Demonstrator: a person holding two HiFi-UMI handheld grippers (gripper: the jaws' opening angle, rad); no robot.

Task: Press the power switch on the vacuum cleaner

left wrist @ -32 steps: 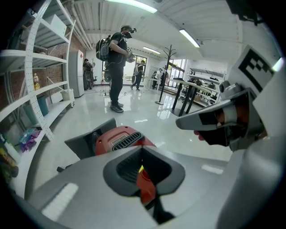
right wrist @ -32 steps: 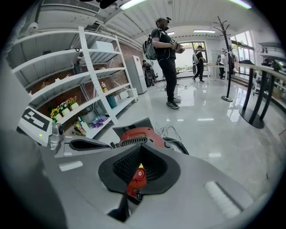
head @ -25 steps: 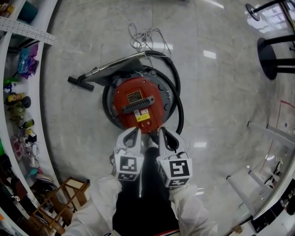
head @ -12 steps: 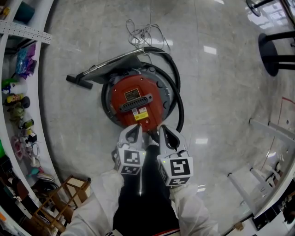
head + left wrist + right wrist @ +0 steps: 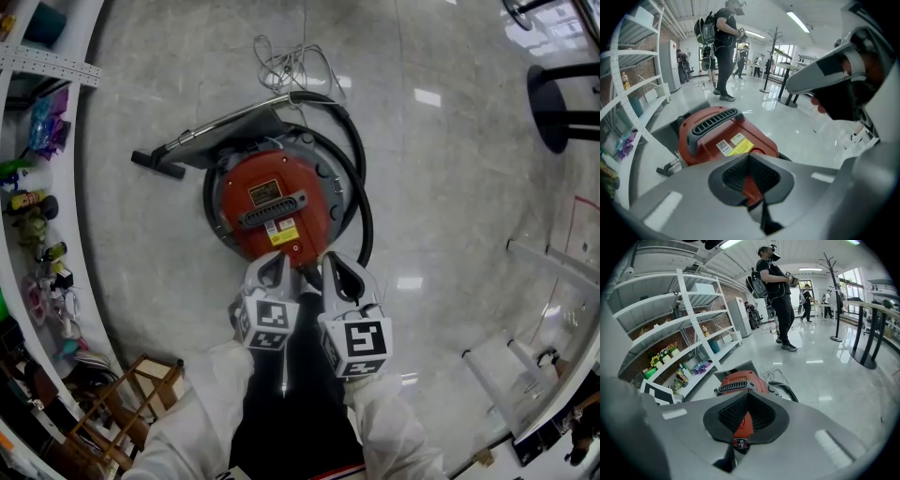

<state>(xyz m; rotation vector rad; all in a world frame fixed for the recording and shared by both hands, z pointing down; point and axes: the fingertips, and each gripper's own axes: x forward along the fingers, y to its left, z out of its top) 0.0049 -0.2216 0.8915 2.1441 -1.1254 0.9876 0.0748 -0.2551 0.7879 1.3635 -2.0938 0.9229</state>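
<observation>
Middle of head view, on pale grey polished stone floor (image 5: pixel 450 187): red round canister vacuum cleaner (image 5: pixel 300 187), upright, black ribbed carry handle (image 5: pixel 274 213) across the lid, yellow sticker (image 5: pixel 284 234) just nearside of it. Curled round far and right sides: black flexible hose (image 5: pixel 361 202). Lying off to far left: silver metal wand (image 5: pixel 220 127) ending in a black floor nozzle (image 5: pixel 155 164). Beyond the canister, a loose tangle of white power cord (image 5: pixel 291 66).

Left gripper (image 5: pixel 272 267) and right gripper (image 5: pixel 336 272) side by side, near each other, held out over white sleeves (image 5: pixel 202 412). Left tips over the near rim of the vacuum cleaner (image 5: pixel 719 136); touching or just above, cannot tell. Right tips just beside that rim, over the hose. Power switch itself not made out with certainty.

Left gripper (image 5: pixel 751 161): fingers closed tip to tip, nothing clamped, red lid seen through the pad hollow. Right gripper (image 5: pixel 746 397): same, fingers together and empty, vacuum cleaner (image 5: pixel 740 380) straight ahead past the tips.

Left edge: white metal shelving (image 5: pixel 56 61) with small bottles and packets. Near left: wooden frame stool (image 5: pixel 131 403). Far right: black stool bases (image 5: pixel 562 103). Farther off in both gripper views, a standing person in dark clothes with a backpack (image 5: pixel 778 296).
</observation>
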